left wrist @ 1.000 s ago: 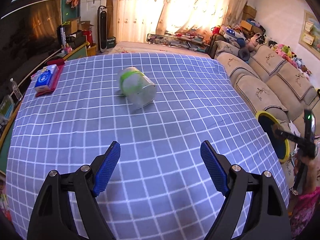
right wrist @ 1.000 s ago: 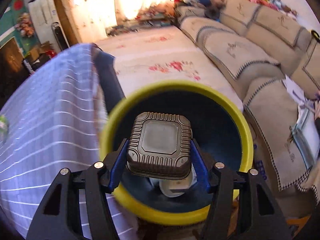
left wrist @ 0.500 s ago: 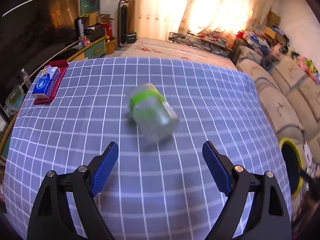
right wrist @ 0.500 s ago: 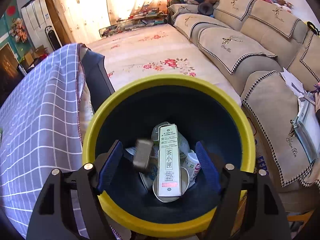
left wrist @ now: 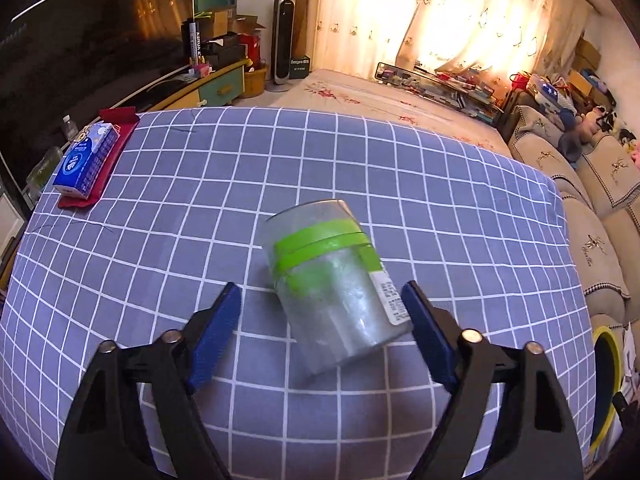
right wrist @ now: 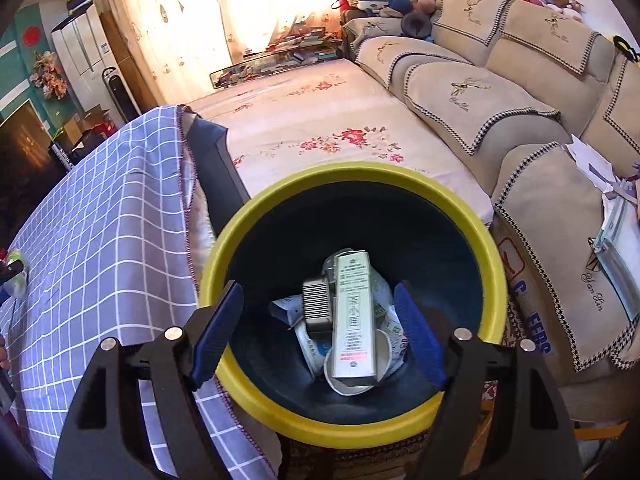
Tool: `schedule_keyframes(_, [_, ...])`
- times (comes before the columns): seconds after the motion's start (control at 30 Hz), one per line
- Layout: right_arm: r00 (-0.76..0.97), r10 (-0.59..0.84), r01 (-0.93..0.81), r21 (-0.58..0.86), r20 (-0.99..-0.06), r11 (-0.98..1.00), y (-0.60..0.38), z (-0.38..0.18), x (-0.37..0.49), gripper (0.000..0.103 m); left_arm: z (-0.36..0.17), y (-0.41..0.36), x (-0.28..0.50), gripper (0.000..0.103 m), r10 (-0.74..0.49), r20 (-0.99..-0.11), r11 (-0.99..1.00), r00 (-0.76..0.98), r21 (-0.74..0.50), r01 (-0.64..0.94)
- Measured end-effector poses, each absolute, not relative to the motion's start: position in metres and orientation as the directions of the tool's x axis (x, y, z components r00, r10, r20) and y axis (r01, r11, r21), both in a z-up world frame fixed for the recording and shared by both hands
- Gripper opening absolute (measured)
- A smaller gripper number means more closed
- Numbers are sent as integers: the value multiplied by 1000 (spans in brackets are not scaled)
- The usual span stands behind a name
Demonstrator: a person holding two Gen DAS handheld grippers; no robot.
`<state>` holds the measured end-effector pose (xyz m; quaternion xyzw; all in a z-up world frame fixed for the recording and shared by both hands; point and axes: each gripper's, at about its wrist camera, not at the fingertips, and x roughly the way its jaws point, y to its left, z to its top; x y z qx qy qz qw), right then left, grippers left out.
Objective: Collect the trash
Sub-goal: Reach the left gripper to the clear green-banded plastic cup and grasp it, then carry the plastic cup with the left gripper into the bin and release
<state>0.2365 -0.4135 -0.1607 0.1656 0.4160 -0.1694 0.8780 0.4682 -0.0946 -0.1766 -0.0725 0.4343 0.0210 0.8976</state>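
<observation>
A: One item is left on the table — the foil cup (left wrist: 336, 284) on its side on the checked cloth (left wrist: 160, 216), now between the left gripper (left wrist: 320, 332) jaws.

B: Gripped?

A: No. Jaws wide, just narrowing, pads clear. Left gripper pitches down over it.

B: Right gripper (right wrist: 318, 332)?

A: Just opened, empty — the ribbed box (right wrist: 318, 308) has dropped into the yellow-rimmed bin (right wrist: 280, 200) below.

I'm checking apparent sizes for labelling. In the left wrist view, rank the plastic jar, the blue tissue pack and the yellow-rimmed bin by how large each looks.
1. Plastic jar, by far the largest, though it lies nearest the camera.
2. Blue tissue pack.
3. Yellow-rimmed bin; only a sliver shows at the frame's edge, so its rank is unsure.
</observation>
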Motion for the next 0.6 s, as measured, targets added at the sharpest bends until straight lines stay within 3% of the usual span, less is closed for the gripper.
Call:
schedule_keyframes(0.17, [598,-137,411,156,-790,898,-403,-162,243,74,-183,-100,472,68,-42,-784,991,619,-109,-71])
schedule_keyframes(0.23, [598,-132,406,156,-791,901,-400,-163,243,74,-186,-104,470,59,-49,-786,992,616,-109,-61])
schedule_keyframes(0.6, [603,-128,414,172,-788,894,-401,-165,234,74,-180,-111,459,54,-56,-764,996,643,-92,-23])
